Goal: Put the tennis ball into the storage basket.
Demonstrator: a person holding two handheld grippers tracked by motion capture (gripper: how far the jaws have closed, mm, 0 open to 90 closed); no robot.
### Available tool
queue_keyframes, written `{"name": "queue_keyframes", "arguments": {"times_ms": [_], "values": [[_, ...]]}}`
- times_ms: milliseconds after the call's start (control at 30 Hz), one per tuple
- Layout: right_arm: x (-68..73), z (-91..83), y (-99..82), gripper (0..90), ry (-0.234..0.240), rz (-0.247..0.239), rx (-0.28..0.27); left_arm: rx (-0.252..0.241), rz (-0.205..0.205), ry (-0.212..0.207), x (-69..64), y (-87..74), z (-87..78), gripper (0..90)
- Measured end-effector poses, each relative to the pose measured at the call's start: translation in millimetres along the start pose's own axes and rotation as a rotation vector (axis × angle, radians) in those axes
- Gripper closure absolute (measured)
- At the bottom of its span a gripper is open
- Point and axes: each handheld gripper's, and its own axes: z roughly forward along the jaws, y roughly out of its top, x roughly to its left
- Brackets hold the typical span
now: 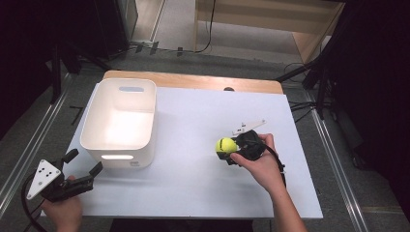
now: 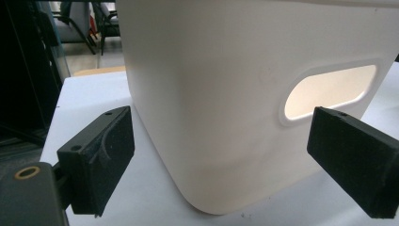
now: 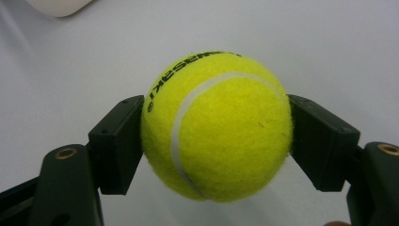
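A: What is the right claw (image 1: pixel 231 151) doing?

B: It pinches a ball (image 1: pixel 226 145), yellow-green. In the right gripper view the two black jaws press on the ball (image 3: pixel 217 125) from either side, with the white seam and some black lettering turned toward the camera.

A: And where does the ball sit on the bench?

B: Right of the middle of the white bench (image 1: pixel 193 174), well apart from the bin. Whether it rests on the bench top or is held just above it, I cannot tell.

A: Tell me about the bin.

B: A white bin (image 1: pixel 119 122) with rounded corners stands upright on the left half of the bench, open at the top. It has a slot handle in the far wall and another in the near wall. From the high view its inside looks bare: only the lit white floor and walls.

A: And the left claw?

B: The left claw (image 1: pixel 83 162) is spread wide, with nothing between its jaws. It is at the bench's near left corner, just beside the bin. In the left gripper view the bin's (image 2: pixel 226 94) rounded corner stands between the two pads, not touching them, with one slot handle at the right.
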Motion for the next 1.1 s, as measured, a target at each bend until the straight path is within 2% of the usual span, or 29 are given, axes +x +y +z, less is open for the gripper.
{"name": "queue_keyframes", "arguments": {"times_ms": [733,1100], "values": [[17.8,10.4,29.0,23.9,0.025,-0.061,-0.005,-0.005,-0.005,0.002,-0.2,-0.2,-0.1,7.9],[28.4,19.2,45.9,23.9,0.053,-0.095,-0.017,-0.012,-0.005,0.000,0.4,-0.3,0.0,7.9]]}}
